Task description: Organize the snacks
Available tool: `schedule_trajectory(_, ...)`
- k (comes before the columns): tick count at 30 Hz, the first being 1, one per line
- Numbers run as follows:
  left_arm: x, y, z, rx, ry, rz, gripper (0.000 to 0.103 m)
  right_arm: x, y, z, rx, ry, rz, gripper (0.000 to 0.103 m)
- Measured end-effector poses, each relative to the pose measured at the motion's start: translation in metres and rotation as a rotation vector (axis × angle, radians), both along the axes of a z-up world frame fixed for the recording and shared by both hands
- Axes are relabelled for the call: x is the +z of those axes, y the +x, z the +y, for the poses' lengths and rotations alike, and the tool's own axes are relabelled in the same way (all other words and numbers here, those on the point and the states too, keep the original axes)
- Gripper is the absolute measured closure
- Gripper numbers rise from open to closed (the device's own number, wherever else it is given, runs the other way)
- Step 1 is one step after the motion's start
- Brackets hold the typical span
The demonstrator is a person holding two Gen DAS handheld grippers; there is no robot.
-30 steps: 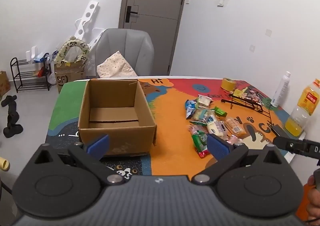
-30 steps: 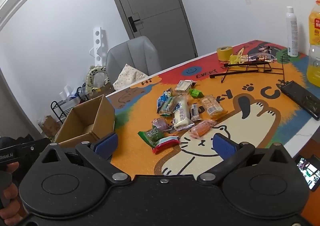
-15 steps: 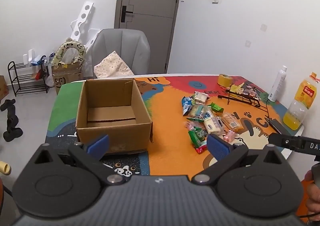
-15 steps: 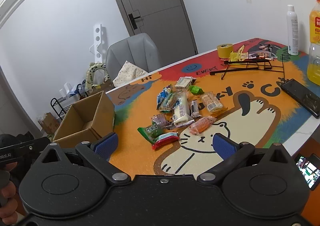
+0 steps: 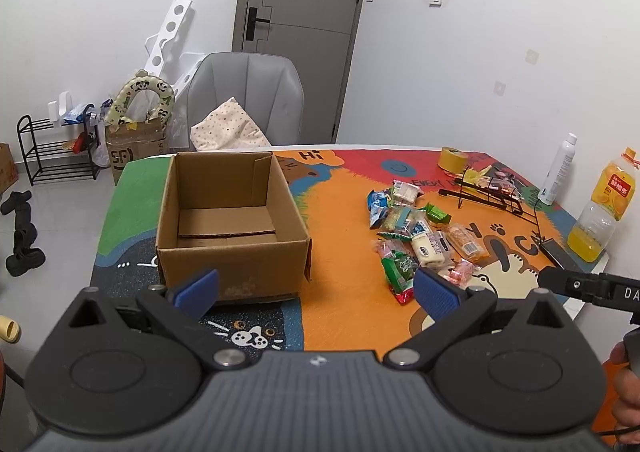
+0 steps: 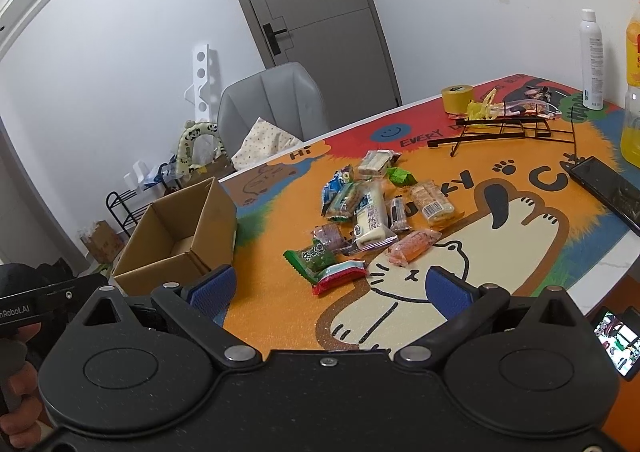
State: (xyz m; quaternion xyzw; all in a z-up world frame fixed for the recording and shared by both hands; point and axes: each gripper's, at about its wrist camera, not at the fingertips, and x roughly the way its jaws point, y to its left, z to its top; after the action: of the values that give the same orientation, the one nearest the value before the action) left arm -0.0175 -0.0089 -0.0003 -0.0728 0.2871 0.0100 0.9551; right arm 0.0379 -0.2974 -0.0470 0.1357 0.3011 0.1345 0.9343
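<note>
Spread over a bright cartoon-cat mat (image 6: 500, 252), crinkly film-wrapped snacks (image 6: 372, 216) are lying heaped right of the empty cardboard box (image 5: 228, 220), well apart from it. Both the left gripper (image 5: 316, 288) and right gripper (image 6: 332, 288) are hovering near the table edge, jaws apart and empty. Slick, overlapping packets are likely risking a double pick or slip.

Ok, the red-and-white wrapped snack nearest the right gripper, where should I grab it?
Take the red-and-white wrapped snack across its narrow width at mid-length, coming down from above with the open right gripper. It lies flat on the mat, its long axis running left to right, beside the green packet, so avoid that side.
</note>
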Motion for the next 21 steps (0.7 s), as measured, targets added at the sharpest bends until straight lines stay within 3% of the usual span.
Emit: schedule_trajectory(21, -0.0027, -0.0003, -0.0011, -0.003, 0.0, 0.001, 0.0, 0.0041, -0.003, 0.0086, 0.002, -0.047, -0.015, 0.0)
